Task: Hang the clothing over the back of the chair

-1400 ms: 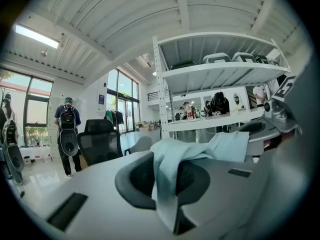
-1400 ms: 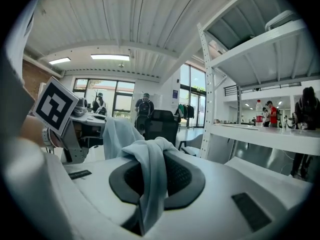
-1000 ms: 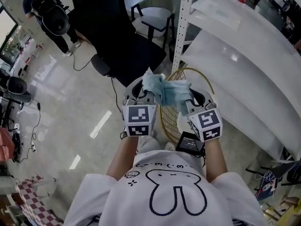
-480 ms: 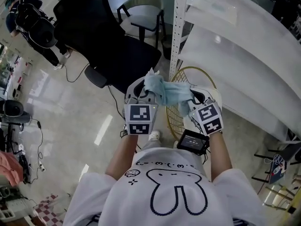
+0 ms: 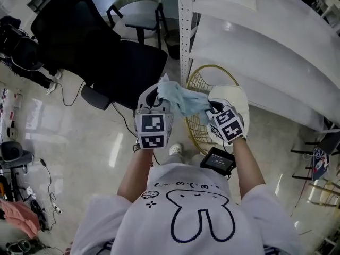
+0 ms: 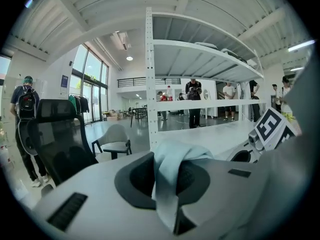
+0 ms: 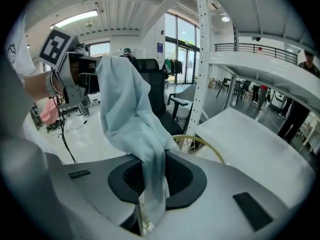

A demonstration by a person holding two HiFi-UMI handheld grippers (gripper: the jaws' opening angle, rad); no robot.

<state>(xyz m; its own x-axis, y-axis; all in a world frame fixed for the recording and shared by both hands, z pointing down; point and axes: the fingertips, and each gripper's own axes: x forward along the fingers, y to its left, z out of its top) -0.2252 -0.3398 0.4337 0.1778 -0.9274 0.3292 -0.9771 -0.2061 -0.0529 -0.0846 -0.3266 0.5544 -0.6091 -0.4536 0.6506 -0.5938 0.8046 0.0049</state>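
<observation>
A light blue piece of clothing (image 5: 179, 98) hangs bunched between my two grippers, held in the air in front of the person. My left gripper (image 5: 158, 93) is shut on one end; in the left gripper view the clothing (image 6: 170, 171) runs down between the jaws. At the other end my right gripper (image 5: 209, 106) is shut on it too, and the clothing (image 7: 131, 116) rises from its jaws up to the left gripper (image 7: 75, 76). The black office chair (image 5: 101, 47) stands ahead and to the left, its tall back (image 7: 156, 91) apart from the cloth.
A yellow wire basket (image 5: 197, 84) sits on the floor under my right gripper, against a white shelf rack (image 5: 255, 52) with a perforated post (image 5: 184, 31). A pale side chair (image 5: 139, 9) stands beyond. A person with a backpack (image 5: 18, 39) stands at far left. Cables (image 5: 40, 166) cross the floor.
Both grippers have come down with the clothing still held between them. The right gripper has tipped further downward. In the head view the chair and rack now lie further left.
</observation>
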